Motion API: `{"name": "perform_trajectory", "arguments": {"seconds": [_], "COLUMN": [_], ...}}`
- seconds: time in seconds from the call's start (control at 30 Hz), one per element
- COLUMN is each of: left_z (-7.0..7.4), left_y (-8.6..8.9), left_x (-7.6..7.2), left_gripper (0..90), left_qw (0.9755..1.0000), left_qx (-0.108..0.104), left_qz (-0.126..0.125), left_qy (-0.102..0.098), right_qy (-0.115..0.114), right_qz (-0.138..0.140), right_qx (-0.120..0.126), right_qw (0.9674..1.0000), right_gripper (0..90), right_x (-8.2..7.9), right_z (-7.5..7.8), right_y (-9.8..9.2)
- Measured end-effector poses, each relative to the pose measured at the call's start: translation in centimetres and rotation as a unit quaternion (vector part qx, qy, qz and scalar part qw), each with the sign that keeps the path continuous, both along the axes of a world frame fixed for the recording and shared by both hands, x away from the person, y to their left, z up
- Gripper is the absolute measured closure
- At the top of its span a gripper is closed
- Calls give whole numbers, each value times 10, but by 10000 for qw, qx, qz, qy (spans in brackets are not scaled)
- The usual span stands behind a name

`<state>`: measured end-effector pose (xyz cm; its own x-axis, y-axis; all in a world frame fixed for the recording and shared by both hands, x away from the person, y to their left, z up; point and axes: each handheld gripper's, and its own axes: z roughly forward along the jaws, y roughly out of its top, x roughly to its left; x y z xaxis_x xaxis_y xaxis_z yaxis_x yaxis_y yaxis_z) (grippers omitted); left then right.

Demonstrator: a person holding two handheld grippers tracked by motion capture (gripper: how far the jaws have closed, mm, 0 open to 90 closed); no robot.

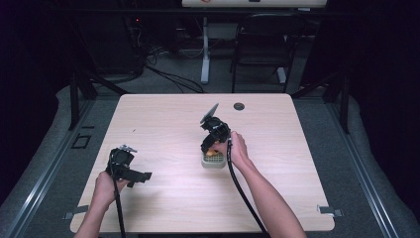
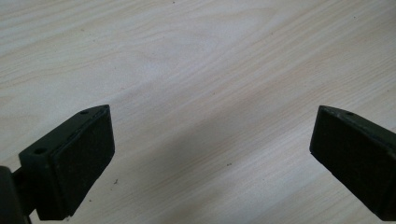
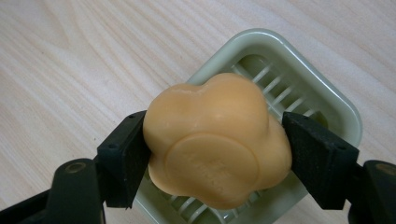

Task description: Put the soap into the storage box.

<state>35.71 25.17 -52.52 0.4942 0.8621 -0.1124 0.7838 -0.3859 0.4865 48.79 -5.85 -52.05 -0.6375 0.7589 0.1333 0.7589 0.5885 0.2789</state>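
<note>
You are working on a pale wood-grain table [image 1: 163, 124] with a small round grommet hole [image 1: 239, 106] near its far edge. It stands on grey carpet in a dark room; a black chair [image 1: 262, 44] and loose cables lie beyond the far edge.

Your right gripper [image 3: 215, 154] is clamped on an orange flower-shaped soap bar [image 3: 217, 140], one pad pressing each side of it. The soap sits directly over a pale green soap dish [image 3: 299, 65] with a slatted bottom, which rests on the table right of centre. Whether the soap touches the slats you cannot tell, as the bar hides the part of the dish beneath it. In the high view the right gripper [image 1: 214, 144] and your hand cover most of the dish [image 1: 212, 161], and the soap shows as a small orange patch.

Your left gripper [image 1: 141, 176] rests near the table's front left, well apart from the dish. Its jaws stand wide apart over bare wood, nothing between them, and its own view cuts off the right jaw at the frame edge.

Open tabletop lies on all sides of the dish, widest toward the far left corner.
</note>
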Motion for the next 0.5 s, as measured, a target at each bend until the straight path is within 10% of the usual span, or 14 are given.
{"name": "perform_trajectory", "arguments": {"seconds": [0.5], "left_z": [0], "left_y": [-1], "left_x": [0], "left_gripper": [0], "left_qw": [10000], "left_qx": [4], "left_qz": [-6], "left_qy": [7], "right_qy": [66], "right_qz": [-277], "right_qx": [-208], "right_qw": [9994], "right_gripper": [263], "right_x": [1], "right_z": [3], "right_y": [-4]}}
